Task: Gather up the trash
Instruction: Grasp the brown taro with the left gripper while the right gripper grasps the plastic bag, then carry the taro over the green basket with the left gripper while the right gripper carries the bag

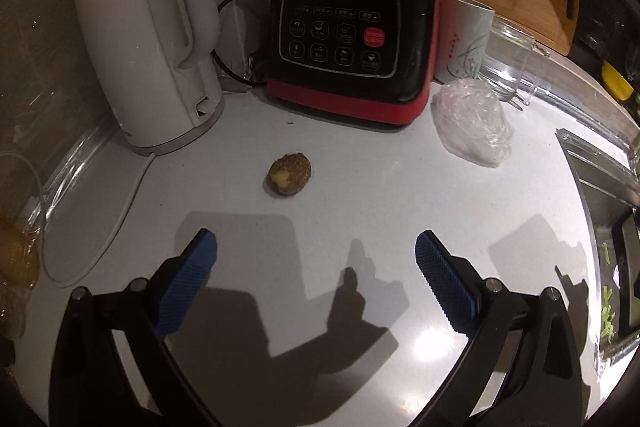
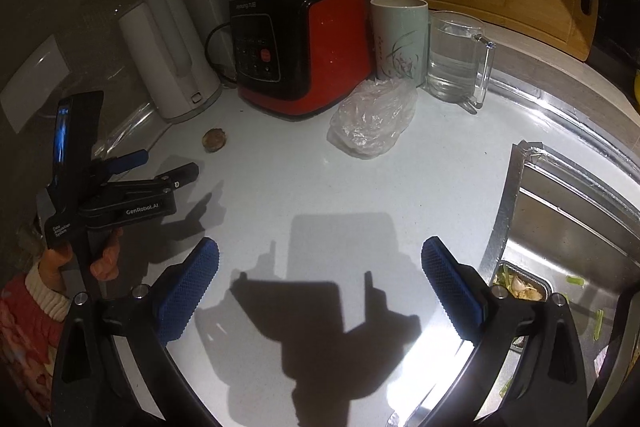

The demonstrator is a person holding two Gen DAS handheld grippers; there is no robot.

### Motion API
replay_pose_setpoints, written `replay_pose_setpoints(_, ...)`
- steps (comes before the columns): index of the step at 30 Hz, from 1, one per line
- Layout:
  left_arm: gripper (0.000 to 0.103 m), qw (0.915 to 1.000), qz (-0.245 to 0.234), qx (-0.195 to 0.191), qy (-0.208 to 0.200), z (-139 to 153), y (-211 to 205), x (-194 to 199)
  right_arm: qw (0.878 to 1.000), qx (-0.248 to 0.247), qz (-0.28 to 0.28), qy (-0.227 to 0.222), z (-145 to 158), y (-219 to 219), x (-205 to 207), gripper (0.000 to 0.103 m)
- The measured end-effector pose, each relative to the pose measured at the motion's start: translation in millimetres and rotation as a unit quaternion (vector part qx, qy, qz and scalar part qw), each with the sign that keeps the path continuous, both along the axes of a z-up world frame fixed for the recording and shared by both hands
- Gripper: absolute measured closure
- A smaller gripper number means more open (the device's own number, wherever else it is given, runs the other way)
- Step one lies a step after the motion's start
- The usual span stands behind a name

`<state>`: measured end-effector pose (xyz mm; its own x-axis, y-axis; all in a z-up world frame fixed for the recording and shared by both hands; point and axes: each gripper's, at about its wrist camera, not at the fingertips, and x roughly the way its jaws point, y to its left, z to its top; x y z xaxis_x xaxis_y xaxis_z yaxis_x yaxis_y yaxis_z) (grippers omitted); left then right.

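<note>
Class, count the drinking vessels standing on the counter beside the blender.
2: a white mug right of the blender, and a glass mug right of that. Others may be hidden.

I can't read the blender's (image 1: 344, 27) small button labels, its jug is cut off above, and the sink (image 2: 560, 227) runs off-frame.

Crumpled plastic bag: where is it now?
The crumpled plastic bag lies on the counter, right of the red blender base, just before the ceramic cup.
</note>
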<state>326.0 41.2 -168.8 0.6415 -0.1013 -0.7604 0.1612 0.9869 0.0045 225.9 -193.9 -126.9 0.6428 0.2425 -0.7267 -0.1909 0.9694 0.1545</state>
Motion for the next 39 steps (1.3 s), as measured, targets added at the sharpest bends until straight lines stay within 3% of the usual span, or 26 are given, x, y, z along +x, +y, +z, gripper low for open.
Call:
replay_pose_setpoints(5, 0.011, 0.9999, 0.003, -0.001, 0.011, -17.2, 3.2, 44.5, 1.0, 0.0, -0.006, 0.012, -11.1, -3.2, 28.8, 0.002)
replay_pose_setpoints(11, 0.027, 0.9996, 0.006, -0.005, 0.028, -30.0, 5.8, 73.4, 1.0, -0.009, -0.008, 0.025, -22.8, -6.3, 52.4, 0.002)
replay_pose_setpoints(13, 0.045, 0.9992, 0.002, -0.007, 0.039, -34.5, 4.6, 79.3, 1.0, -0.007, -0.01, 0.027, -25.9, -8.1, 57.8, 0.002)
replay_pose_setpoints(16, 0.064, 0.9988, 0.003, -0.004, 0.049, -42.4, 5.6, 86.2, 1.0, -0.005, -0.012, 0.027, -28.7, -8.7, 65.0, 0.002)
replay_pose_setpoints(24, 0.067, 0.9989, 0.009, -0.015, 0.044, -43.6, 12.2, 85.7, 1.0, -0.008, -0.02, 0.02, -32.1, -6.1, 95.7, 0.002)
replay_pose_setpoints(32, 0.067, 0.9992, 0.019, -0.012, 0.032, -21.4, 7.6, 56.8, 0.997, -0.024, -0.061, 0.036, -51.9, 0.9, 178.8, 0.002)
replay_pose_setpoints(33, 0.067, 0.9993, 0.02, -0.011, 0.031, -18.9, 6.4, 52.6, 0.997, -0.029, -0.065, 0.04, -55.0, 2.0, 186.4, 0.005)
replay_pose_setpoints(35, 0.067, 0.9993, 0.021, -0.011, 0.03, -13.4, 5.0, 42.3, 0.995, -0.038, -0.071, 0.056, -62.6, 3.4, 200.1, 0.02)
replay_pose_setpoints(37, 0.067, 0.9993, 0.021, -0.011, 0.029, -8.3, 3.7, 31.5, 0.994, -0.032, -0.07, 0.073, -69.4, 2.3, 206.5, 0.054)
replay_pose_setpoints(39, 0.067, 0.9993, 0.023, -0.013, 0.026, -2.9, 2.6, 19.7, 0.994, -0.02, -0.07, 0.082, -72.1, -1.3, 203.1, 0.078)
